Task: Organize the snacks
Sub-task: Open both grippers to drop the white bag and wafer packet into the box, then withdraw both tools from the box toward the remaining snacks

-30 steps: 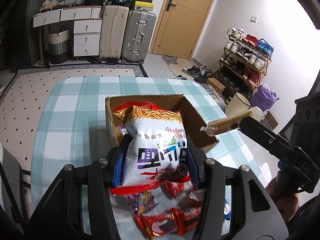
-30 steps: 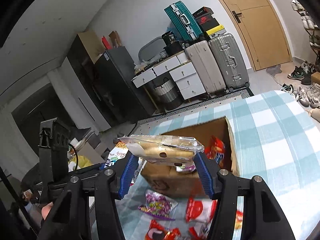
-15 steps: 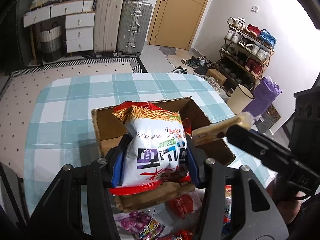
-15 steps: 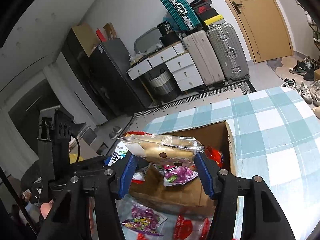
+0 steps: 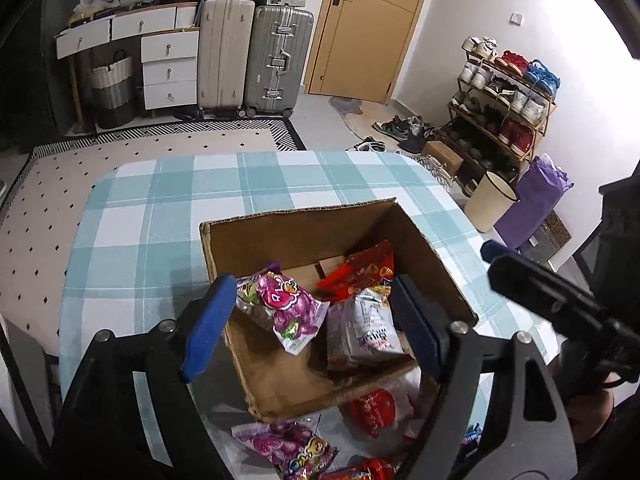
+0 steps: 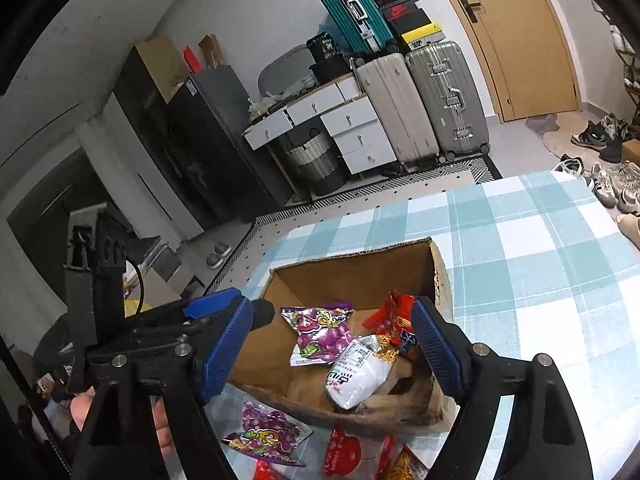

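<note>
Both grippers, left (image 5: 312,320) and right (image 6: 332,344), have just opened wide and empty, their white noodle-snack bag (image 6: 358,374) now lying inside the brown cardboard box (image 5: 300,232) near the checked tablecloth's (image 5: 160,208) near edge.

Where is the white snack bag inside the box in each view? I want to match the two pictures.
Left wrist view: white bag lies low and right of centre, in the box's near right part, right of the purple bag.
Right wrist view: white bag is at lower centre, under the purple bag.
Shared landmark: the cardboard box.
</note>
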Available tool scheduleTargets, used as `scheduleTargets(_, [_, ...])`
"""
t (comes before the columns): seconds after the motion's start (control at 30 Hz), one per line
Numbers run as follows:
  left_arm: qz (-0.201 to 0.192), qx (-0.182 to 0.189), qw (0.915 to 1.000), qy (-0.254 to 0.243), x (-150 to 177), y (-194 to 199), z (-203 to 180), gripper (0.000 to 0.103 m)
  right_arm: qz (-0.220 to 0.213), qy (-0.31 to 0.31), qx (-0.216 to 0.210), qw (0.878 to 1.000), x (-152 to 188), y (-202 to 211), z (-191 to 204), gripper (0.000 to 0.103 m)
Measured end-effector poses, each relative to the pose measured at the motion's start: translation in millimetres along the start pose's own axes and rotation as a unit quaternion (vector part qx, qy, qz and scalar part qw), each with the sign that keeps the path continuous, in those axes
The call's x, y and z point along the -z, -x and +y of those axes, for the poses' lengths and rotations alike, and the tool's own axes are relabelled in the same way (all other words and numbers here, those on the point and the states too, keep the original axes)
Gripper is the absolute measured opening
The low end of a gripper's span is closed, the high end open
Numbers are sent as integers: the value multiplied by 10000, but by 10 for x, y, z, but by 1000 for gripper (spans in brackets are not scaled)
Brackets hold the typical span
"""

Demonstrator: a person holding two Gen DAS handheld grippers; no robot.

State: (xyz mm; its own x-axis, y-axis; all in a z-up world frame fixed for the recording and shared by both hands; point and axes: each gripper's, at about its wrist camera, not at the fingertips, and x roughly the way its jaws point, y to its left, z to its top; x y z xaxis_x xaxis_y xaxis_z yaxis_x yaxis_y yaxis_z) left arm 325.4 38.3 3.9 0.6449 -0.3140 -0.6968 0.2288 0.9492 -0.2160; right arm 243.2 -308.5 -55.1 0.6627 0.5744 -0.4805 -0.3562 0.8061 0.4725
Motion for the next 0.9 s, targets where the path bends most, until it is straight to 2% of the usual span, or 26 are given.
scheduleTargets(0.3, [-165,-153,9997,-59,155,374,-136,79,-260,66,-3,9996,11,362,99,84])
scheduleTargets(0.57, [-304,-303,9990,-87,366,736,-304,83,-404,132,-21,9991,154,731,207,85])
scheduleTargets(0.63, [-324,-308,9990,-74,425,818,-341,85,-448,133,-32,9989,206,829,224,86])
scheduleTargets(0.7, [-360,-352,9987,-79,488,898,-378,86,-491,143,-40,9987,270,927,244,94])
scheduleTargets(0.77, [-396,-395,9984,-108,565,981,-421,87,-554,180,-41,9983,331,1014,269,95])
scheduleTargets(0.83, [-453,-415,9981,-89,652,1077,-454,90,-574,258,-63,9980,406,1103,311,95])
scheduleTargets(0.9, [-503,-461,9977,-48,724,1152,-484,97,-601,331,-59,9976,473,1177,348,95])
